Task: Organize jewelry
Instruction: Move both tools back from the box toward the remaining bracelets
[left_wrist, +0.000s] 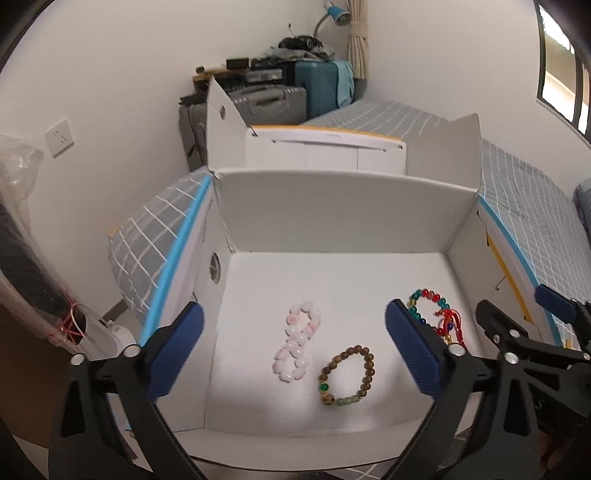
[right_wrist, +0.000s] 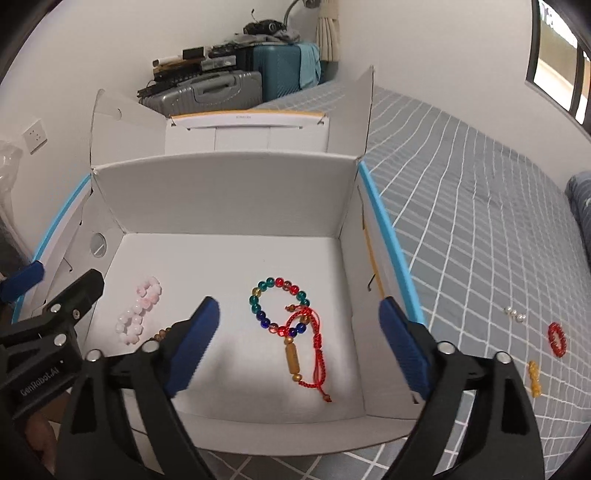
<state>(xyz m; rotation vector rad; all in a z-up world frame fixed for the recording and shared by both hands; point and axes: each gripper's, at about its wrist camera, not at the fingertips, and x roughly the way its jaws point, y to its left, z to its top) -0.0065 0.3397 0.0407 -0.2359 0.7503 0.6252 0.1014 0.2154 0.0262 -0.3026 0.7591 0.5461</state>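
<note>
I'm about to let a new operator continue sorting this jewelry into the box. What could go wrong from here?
The red cord bracelet lies across the multicolored bead bracelet, so lifting one may drag the other. The small silver beads on the bedspread look hard to pinch and might roll off. The red ring and yellow charm sit outside the white box, easy to overlook.

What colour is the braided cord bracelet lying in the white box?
Red; the braided cord bracelet shows best in the right wrist view.
</note>
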